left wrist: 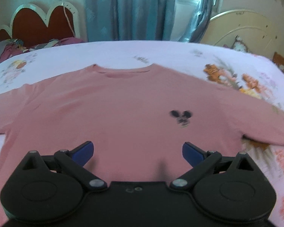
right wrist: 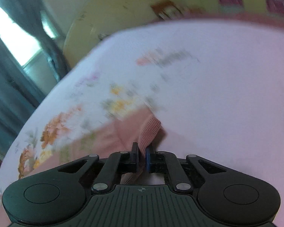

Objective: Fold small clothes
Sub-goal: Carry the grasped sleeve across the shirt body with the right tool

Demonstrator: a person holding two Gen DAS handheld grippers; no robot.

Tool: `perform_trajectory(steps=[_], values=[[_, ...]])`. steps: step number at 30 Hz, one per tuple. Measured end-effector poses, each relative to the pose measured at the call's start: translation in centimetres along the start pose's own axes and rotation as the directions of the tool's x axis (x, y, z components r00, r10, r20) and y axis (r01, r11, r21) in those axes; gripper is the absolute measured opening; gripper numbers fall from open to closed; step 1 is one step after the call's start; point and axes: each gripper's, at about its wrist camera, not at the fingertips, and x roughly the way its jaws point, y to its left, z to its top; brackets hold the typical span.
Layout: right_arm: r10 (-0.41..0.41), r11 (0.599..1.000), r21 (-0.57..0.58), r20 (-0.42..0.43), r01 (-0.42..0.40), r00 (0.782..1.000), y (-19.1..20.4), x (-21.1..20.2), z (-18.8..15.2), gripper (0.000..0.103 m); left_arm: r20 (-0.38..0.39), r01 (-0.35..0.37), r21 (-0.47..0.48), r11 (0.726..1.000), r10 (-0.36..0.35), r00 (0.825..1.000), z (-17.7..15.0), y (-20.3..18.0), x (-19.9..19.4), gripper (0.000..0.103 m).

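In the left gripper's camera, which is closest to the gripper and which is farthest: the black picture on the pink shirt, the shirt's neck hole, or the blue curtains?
Starting from the left gripper:
1. Black print on the pink shirt, slightly right.
2. Shirt's neckline, at the shirt's far edge.
3. Blue curtains, beyond the bed.

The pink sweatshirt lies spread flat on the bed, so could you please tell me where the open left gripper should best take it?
Probably the sweatshirt's far left sleeve, coming from the outer side: it lies free, and the right gripper already pinches the ribbed cuff.
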Motion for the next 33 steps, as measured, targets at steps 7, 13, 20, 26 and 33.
perform_trajectory(steps=[7,13,20,26,33], values=[[0.19,0.947,-0.259,-0.032,-0.191,0.981,12.5,-3.2,-3.7,0.006,0.004,-0.002,-0.044,0.999,0.002,1.0,-0.6,5.7,1.0,0.097],[0.327,0.82,-0.445,-0.152,-0.36,0.933,25.6,-4.9,-11.6,0.006,0.001,0.037,-0.071,0.997,-0.037,0.999,-0.2,11.4,2.3,0.089],[0.383,0.638,-0.593,-0.308,-0.491,0.871,38.7,-4.9,-23.7,0.006,0.029,0.081,-0.165,0.983,-0.077,0.997,0.6,18.0,2.4,0.093],[0.357,0.549,-0.636,-0.408,-0.542,0.84,43.5,-3.7,-31.6,0.006,0.02,0.079,-0.195,0.978,-0.077,0.997,-0.1,21.6,2.4,0.093],[0.342,0.566,-0.688,-0.306,-0.455,0.888,41.6,-4.3,-32.8,0.09,0.039,0.159,-0.15,0.976,-0.155,0.987,1.0,20.2,3.6,0.093]])
